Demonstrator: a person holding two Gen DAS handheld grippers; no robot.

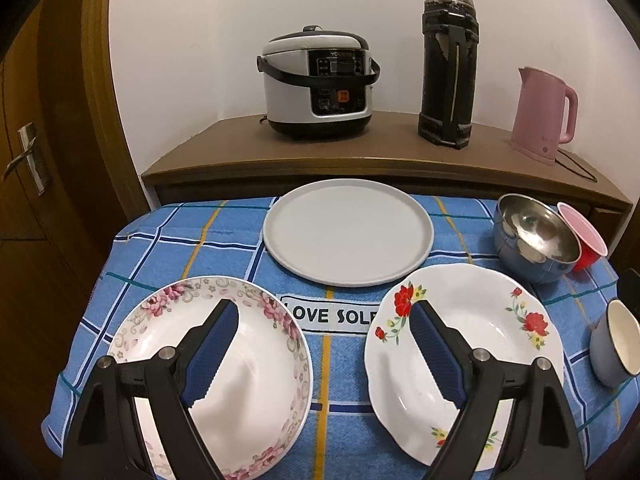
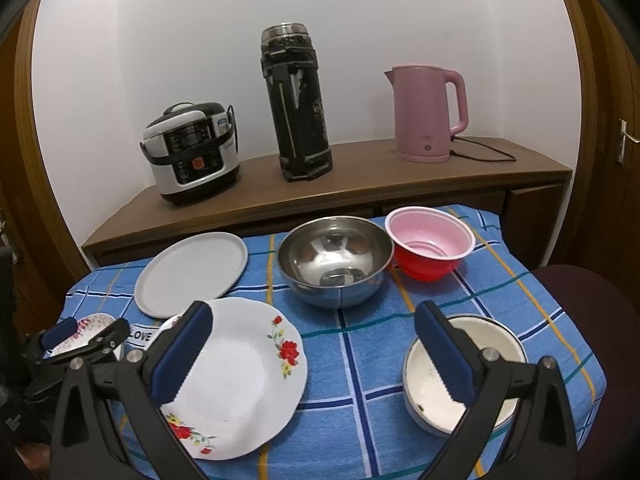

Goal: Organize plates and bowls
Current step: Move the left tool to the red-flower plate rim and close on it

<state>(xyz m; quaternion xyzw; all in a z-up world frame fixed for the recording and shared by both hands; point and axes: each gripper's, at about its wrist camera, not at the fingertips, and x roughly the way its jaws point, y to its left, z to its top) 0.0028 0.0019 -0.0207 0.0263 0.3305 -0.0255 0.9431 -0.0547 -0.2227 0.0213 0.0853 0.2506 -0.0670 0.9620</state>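
Left to right on the blue-checked counter (image 1: pixel 224 248) lie a pink-flowered plate (image 1: pixel 260 360), grey plate (image 1: pixel 348 232), red-flowered plate (image 1: pixel 480 344), steel bowl (image 2: pixel 334 260), red bowl (image 2: pixel 430 248) and cream bowl (image 2: pixel 440 396), both left tongs (image 1: pixel 324 310) and right tongs (image 2: pixel 310 314) spread wide, empty, hovering over them.

You see blue plaid tablecloth (image 1: pixel 224 240) | plain grey plate (image 1: pixel 348 232) | white plate, pink floral rim (image 1: pixel 256 368) | white plate, red flowers (image 2: pixel 248 368) | steel bowl (image 2: pixel 336 260) | red bowl, pink inside (image 2: pixel 430 242) | pink kettle (image 2: pixel 428 116)
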